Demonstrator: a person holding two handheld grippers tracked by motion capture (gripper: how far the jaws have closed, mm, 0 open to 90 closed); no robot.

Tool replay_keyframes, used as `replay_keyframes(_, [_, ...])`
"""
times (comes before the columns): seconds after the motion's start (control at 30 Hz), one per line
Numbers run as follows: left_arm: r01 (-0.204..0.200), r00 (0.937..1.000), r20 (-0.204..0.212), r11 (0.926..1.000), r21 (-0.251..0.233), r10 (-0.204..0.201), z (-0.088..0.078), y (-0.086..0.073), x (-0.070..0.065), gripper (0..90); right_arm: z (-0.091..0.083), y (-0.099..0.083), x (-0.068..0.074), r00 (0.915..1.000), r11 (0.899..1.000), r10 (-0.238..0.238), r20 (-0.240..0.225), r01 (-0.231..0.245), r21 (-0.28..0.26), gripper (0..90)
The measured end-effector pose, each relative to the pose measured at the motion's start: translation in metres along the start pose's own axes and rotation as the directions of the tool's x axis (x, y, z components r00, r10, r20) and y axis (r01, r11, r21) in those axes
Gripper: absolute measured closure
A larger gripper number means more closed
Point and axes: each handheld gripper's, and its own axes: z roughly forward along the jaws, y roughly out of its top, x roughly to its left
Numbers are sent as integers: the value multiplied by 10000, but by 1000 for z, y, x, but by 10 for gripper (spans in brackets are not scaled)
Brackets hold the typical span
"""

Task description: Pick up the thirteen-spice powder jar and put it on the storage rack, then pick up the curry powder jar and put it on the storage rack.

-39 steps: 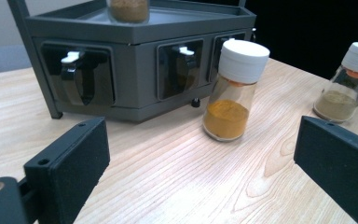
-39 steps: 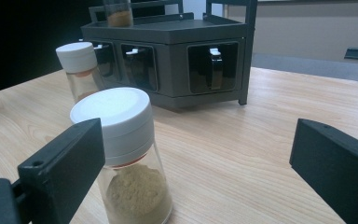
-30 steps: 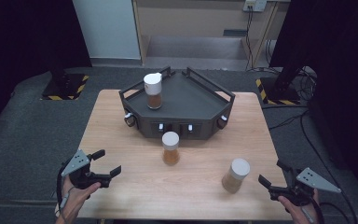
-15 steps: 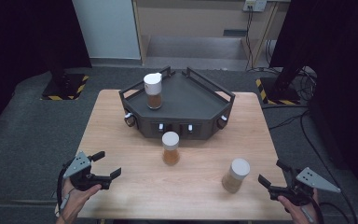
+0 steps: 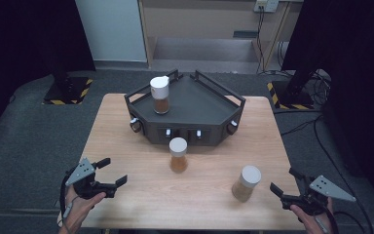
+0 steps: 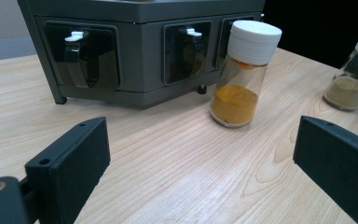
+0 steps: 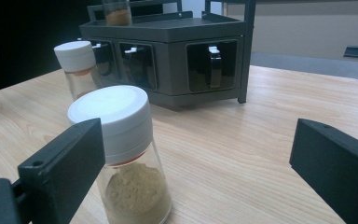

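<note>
Three small glass jars with white screw caps are out, and each holds a powder. The middle jar (image 5: pixel 178 155) stands upright on the wooden tabletop (image 5: pixel 126 126) just in front of the dark rack (image 5: pixel 209 105); in the left gripper view its lower part holds a bright orange-yellow powder, and the glass above that is clear. The near jar (image 5: pixel 246 183) stands toward the right front of the tabletop, well apart from the middle one, and holds a pale tan powder that fills its lower part in the right gripper view. The third jar (image 5: pixel 159 95) stands upright on the flat top of the rack, at its left rear, with a brown powder in its bottom half.

The rack's front faces have dark windowed compartments, and white-capped containers show inside them; what those hold cannot be told.

The left tongs (image 5: pixel 108 172) hang at the left front edge of the tabletop, jaws wide apart with nothing between them. The right tongs (image 5: pixel 287 182) hang at the right front edge, jaws also wide apart, with the near jar just beside them and not touched.
</note>
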Motion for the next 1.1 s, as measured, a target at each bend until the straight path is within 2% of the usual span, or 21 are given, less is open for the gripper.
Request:
replay_keyframes(0.1, [7,10000,-47,10000,4,-7,-1,0,-1,24,0,1,1,10000,10000,-28,12,28,-15,37])
replay_keyframes(0.2, [62,10000,-63,10000,-39,-62,-1,-1,0,24,0,0,-2,9998,9993,176,-110,-180,-316,37])
replay_keyframes(0.27, [81,9999,-74,9999,-71,-81,-1,-1,0,24,1,2,-2,9999,9993,103,-135,-108,-355,36])
replay_keyframes(0.37, [186,9998,-21,9996,-217,-187,-2,-3,1,24,4,6,-3,9991,9988,191,-371,-208,-446,30])
replay_keyframes(0.47, [255,9997,-20,9994,-240,-255,-2,-4,2,24,6,17,0,9990,9988,-103,-439,81,-487,28])
replay_keyframes(0.63, [253,9997,-3,9994,-246,-253,-2,-4,3,24,9,36,-4,9966,9966,10,-819,-77,-822,20])
replay_keyframes(0.7, [220,9998,-11,9996,-187,-220,-2,-3,2,24,11,46,-5,9963,9971,-97,-858,32,-764,17])
replay_keyframes(0.83, [193,9998,-6,9996,-190,-194,-2,-3,2,24,20,64,-11,9919,9975,37,-1267,-127,-699,8])
replay_keyframes(0.93, [177,9998,21,9997,-156,-177,-2,-3,2,24,28,80,-12,9893,9986,-245,-1440,175,-496,9])
replay_keyframes(1.1, [201,9998,1,9997,-169,-201,-2,-3,2,24,49,109,-13,9785,9989,-462,-2010,439,-162,9])
